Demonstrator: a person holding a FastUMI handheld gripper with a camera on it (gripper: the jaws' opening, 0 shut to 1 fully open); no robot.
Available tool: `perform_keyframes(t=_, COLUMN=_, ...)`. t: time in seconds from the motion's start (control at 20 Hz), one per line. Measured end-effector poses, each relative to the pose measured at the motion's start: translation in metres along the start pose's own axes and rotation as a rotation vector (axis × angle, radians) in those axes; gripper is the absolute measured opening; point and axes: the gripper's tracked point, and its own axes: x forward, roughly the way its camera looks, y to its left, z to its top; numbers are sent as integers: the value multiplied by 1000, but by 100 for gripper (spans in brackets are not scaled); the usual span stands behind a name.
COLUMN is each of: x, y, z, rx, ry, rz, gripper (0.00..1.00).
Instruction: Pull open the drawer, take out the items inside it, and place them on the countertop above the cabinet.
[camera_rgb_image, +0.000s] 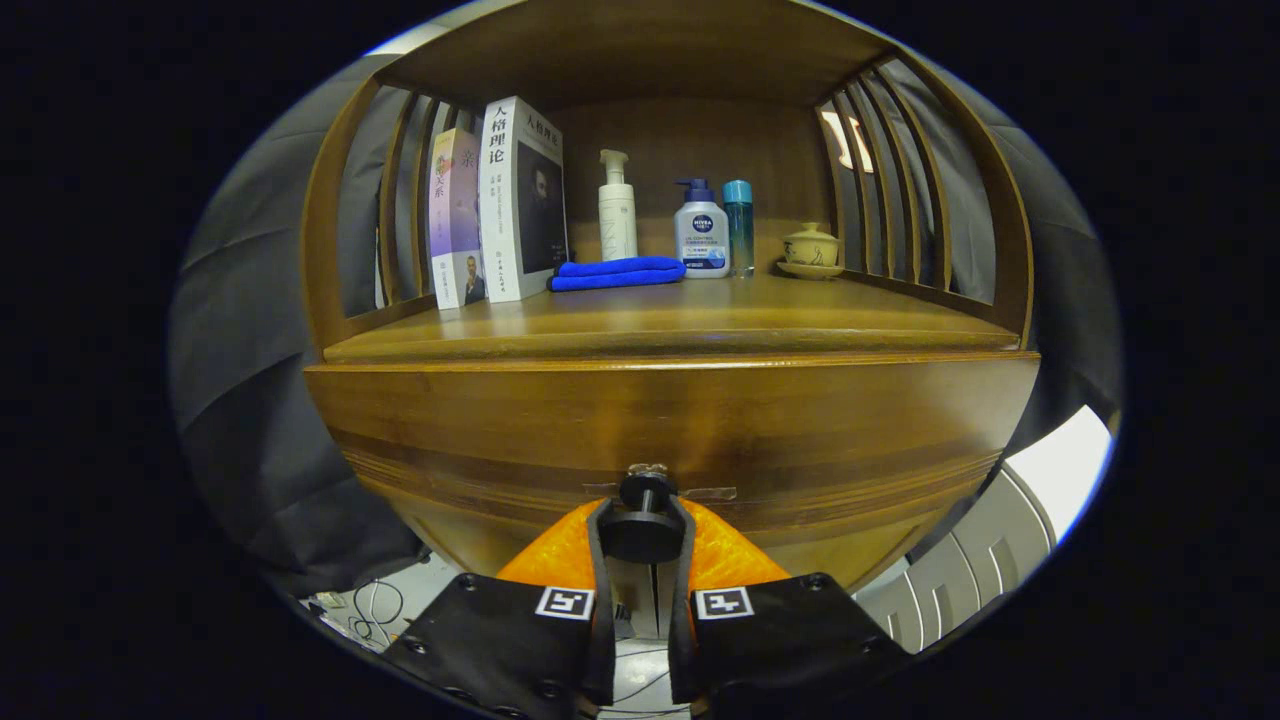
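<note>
At the front of the wooden cabinet, the hand-held gripper (642, 525) has its two fingers closed around the round black knob (642, 530) of the drawer (670, 425), one finger pressing each side. Its front panel looks flush with the cabinet, so what lies inside is hidden. Above it, on the counter (680, 325), stand two books (500, 205), a folded blue cloth (618, 272), three bottles (700, 225) and a small lidded cup (811, 248).

books (500, 205), blue cloth (617, 272), bottles (701, 232), lidded cup (811, 247)
</note>
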Motion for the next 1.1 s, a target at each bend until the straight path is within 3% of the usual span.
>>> perform_keyframes(t=1.1, x=-102, y=7, z=-44, rx=-40, ry=0, rz=69, gripper=23)
